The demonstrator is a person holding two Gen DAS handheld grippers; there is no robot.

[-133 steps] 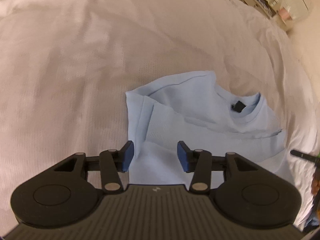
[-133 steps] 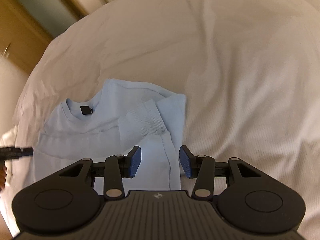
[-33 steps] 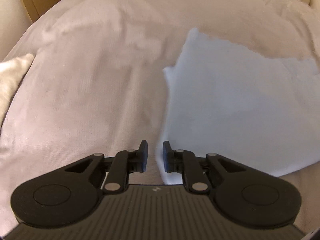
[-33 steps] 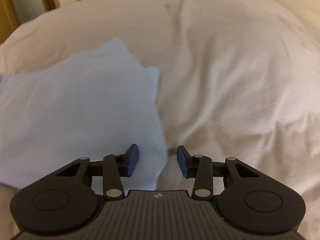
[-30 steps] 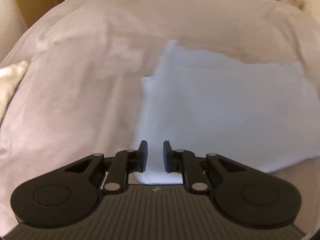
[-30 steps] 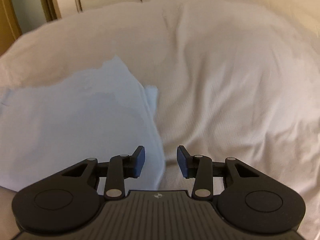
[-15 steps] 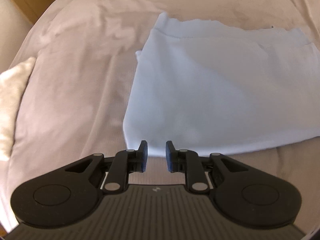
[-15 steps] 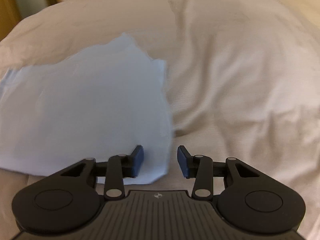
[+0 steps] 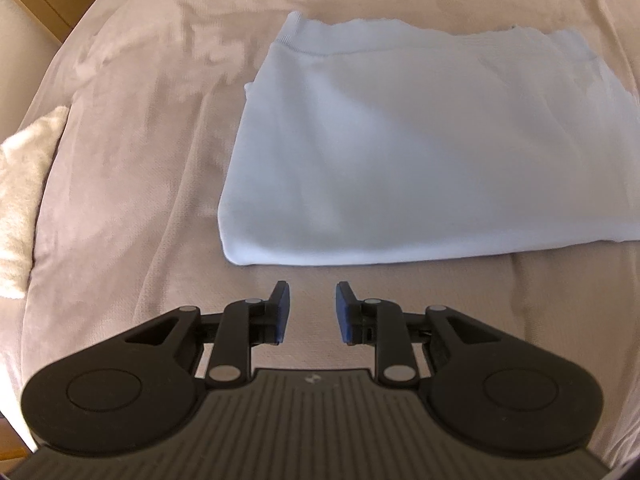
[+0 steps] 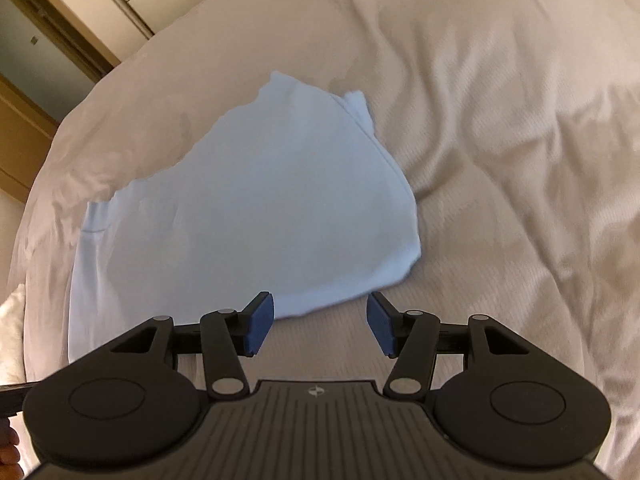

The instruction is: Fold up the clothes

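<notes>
The left gripper (image 9: 308, 310) hangs just short of the folded light-blue shirt (image 9: 420, 152), fingers parted and empty, having just been opening. The shirt lies flat on the bed (image 9: 132, 160). The right gripper (image 10: 320, 322) has just been opening too, fingers wide, nothing between them. A careless regrasp could snag the bedcover or drag the fold apart.

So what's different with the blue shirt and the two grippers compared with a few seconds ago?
The light blue shirt has been folded over, hiding its collar and tag. Both grippers have let it go: the left gripper and right gripper have just been opening, with nothing between their jaws. It lies on the same white bedspread.
</notes>
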